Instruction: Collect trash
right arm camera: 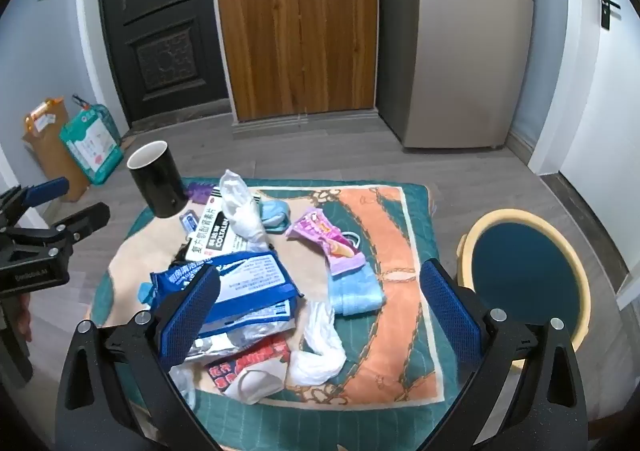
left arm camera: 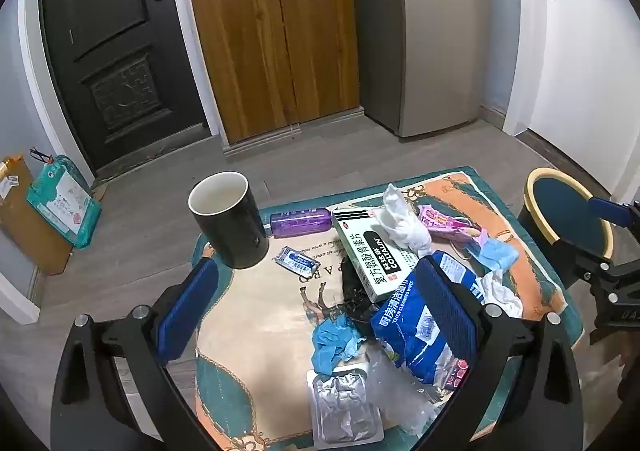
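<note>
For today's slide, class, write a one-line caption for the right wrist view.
Open right gripper hovers over a trash-strewn mat: blue wipes packet, crumpled tissue, black mug, bin alongside.

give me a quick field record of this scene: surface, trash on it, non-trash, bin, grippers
surface: patterned mat on a low table
trash: blue wipes pack, medicine box, crumpled tissues, pink wrapper, foil blister
non-trash: black mug, upright at the mat's far left corner
bin: round, yellow-rimmed bin, on the floor right of the mat
left gripper: open, empty
right gripper: open, empty
</note>
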The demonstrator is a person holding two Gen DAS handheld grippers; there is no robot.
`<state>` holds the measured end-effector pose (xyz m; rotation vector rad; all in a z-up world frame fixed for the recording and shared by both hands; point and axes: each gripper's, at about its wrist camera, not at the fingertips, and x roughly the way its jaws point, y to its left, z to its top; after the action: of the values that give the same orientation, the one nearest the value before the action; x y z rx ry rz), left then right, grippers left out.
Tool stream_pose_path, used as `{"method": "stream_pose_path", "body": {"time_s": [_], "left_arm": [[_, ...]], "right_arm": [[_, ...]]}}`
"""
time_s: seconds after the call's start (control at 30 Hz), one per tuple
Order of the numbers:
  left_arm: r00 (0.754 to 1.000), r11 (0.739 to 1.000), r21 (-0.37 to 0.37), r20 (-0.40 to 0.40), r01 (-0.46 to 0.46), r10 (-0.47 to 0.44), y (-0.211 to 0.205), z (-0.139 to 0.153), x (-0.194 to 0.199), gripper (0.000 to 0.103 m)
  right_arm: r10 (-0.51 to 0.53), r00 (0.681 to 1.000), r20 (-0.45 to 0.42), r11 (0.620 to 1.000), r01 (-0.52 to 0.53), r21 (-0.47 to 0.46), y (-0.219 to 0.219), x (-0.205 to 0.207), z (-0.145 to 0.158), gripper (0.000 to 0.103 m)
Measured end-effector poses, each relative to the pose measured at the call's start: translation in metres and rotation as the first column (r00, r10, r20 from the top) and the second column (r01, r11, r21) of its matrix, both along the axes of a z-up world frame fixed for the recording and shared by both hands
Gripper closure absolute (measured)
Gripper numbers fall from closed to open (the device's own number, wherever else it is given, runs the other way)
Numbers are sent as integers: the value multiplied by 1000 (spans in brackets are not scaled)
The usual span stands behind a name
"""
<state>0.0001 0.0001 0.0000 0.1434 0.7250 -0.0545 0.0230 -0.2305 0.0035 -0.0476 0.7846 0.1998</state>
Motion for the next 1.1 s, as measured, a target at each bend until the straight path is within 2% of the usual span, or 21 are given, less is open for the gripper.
{"method": "stream_pose_path", "body": {"time_s": [1.1], "left_arm": [[1000,1000,-12,3,3,-3,0,1,1,6]], "right_arm": [[-40,999,-21,999,40,-2,-4,2,-9,4]]}}
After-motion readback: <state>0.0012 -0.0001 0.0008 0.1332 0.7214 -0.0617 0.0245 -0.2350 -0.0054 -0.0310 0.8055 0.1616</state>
